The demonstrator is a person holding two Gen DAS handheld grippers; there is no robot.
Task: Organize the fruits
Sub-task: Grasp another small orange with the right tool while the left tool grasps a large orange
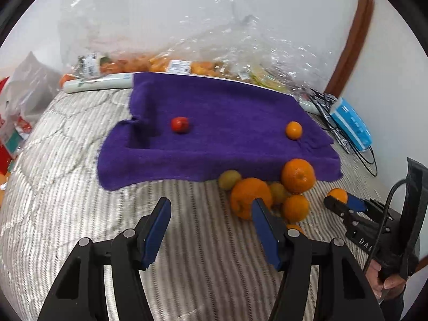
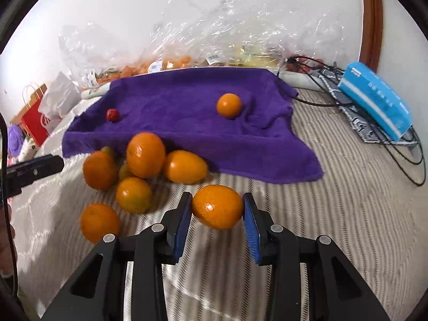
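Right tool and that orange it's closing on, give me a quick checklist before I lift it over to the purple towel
1. Orange sits between the right tool pads: ok.
2. Both pads pressing on the orange: ok, they meet its sides in the right wrist view.
3. Grip centred on the fruit: ok, pads sit on opposite sides.
4. Neighbouring fruit pile clear of the held orange: ok, a gap shows.
5. Free room on the purple towel: ok, only a small red fruit and one orange lie on it.
6. Left tool out of the path: cannot tell; it is open, empty, beside the pile.
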